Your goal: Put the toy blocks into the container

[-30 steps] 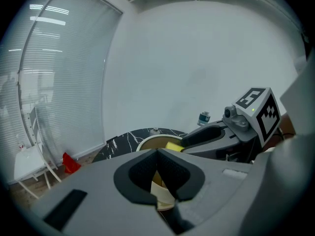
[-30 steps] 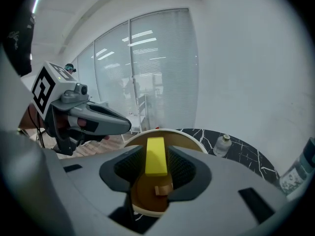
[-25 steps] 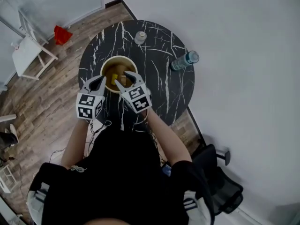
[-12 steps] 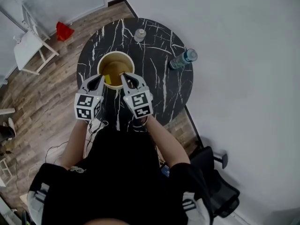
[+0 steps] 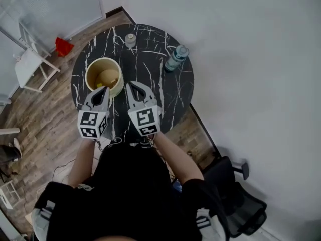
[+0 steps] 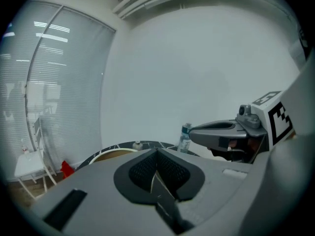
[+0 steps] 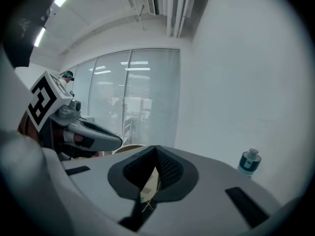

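The container, a cream round tub, stands on the left part of the black marble table. Inside it I make out a pale block and a bit of yellow at the near wall. My left gripper is shut and empty, its tips just at the tub's near rim. Beside it, over bare table to the right of the tub, my right gripper is also shut with nothing in it. The left gripper view shows the jaws pressed together and the tub's rim beyond. The right gripper is likewise pressed shut.
A water bottle stands at the table's far right and a small jar at its far edge. On the wooden floor to the left are a white chair and a red thing. An office chair sits at lower right.
The right gripper was over the tub with its jaws apart; now it is shut and drawn back to the tub's right. The left gripper has also pulled back a little.
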A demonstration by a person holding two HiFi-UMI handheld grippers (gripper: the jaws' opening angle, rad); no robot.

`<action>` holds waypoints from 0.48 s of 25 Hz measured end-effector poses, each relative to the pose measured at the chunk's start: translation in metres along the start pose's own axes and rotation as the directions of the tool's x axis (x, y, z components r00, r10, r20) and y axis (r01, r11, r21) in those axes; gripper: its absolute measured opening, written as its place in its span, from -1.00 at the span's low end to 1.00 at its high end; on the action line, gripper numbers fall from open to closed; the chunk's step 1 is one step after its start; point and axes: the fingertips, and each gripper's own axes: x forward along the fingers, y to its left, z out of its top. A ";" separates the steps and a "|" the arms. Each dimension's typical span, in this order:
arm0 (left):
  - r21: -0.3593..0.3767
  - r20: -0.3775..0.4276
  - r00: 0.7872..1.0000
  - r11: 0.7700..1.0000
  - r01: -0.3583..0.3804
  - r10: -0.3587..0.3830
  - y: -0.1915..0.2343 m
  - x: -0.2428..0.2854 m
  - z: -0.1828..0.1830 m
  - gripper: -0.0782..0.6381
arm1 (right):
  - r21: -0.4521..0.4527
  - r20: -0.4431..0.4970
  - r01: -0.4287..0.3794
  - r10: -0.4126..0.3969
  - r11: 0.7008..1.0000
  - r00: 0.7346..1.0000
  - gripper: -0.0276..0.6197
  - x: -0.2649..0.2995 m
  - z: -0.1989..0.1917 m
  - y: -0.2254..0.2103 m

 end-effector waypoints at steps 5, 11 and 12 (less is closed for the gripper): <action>0.015 0.084 0.995 0.999 0.046 -0.047 -0.068 -0.001 0.021 -0.78 | -0.030 0.060 0.100 -0.098 0.994 0.993 -0.92 -0.064 0.004 -0.039; 0.077 0.169 0.982 0.995 0.067 -0.080 -0.128 -0.003 0.058 -0.78 | -0.017 0.164 0.204 -0.199 0.979 0.966 -0.92 -0.137 0.028 -0.081; 0.083 0.185 0.979 0.994 0.069 -0.083 -0.137 -0.003 0.063 -0.78 | -0.009 0.179 0.217 -0.212 0.976 0.961 -0.92 -0.147 0.032 -0.087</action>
